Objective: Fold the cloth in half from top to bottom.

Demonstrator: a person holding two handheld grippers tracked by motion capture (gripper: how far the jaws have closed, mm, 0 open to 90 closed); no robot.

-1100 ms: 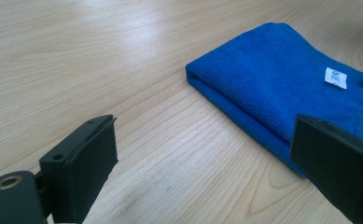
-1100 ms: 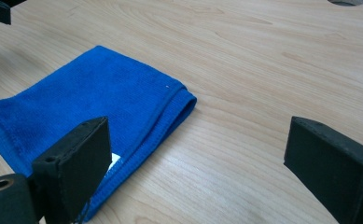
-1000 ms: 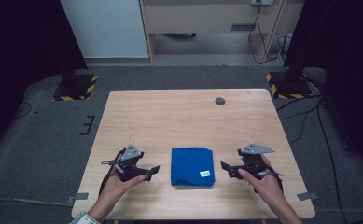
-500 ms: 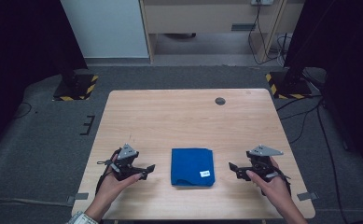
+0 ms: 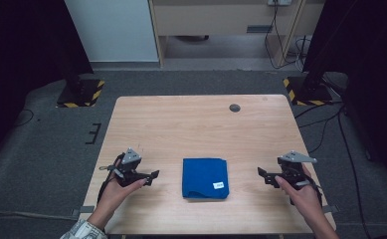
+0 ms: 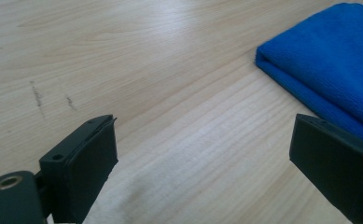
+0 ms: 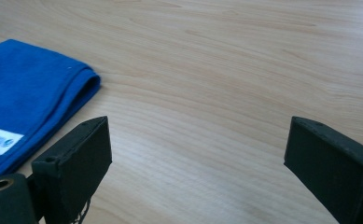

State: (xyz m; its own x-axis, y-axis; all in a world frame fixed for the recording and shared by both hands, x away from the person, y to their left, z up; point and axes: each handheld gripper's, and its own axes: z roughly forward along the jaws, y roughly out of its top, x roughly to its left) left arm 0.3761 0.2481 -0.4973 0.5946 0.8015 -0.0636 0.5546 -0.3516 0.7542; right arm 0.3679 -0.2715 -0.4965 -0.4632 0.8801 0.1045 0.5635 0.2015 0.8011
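High view: blue cloth (image 5: 204,178) between grippers, dark disc (image 5: 235,107) far

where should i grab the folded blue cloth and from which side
Take the blue cloth by its two near corners, one gripper from each flank. It lies flat and folded between the left gripper and right gripper, both with jaws open, level with its side edges.

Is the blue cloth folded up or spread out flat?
Folded. The blue cloth lies as a small thick square on the table, and the left gripper view shows stacked layers along its rounded edge.
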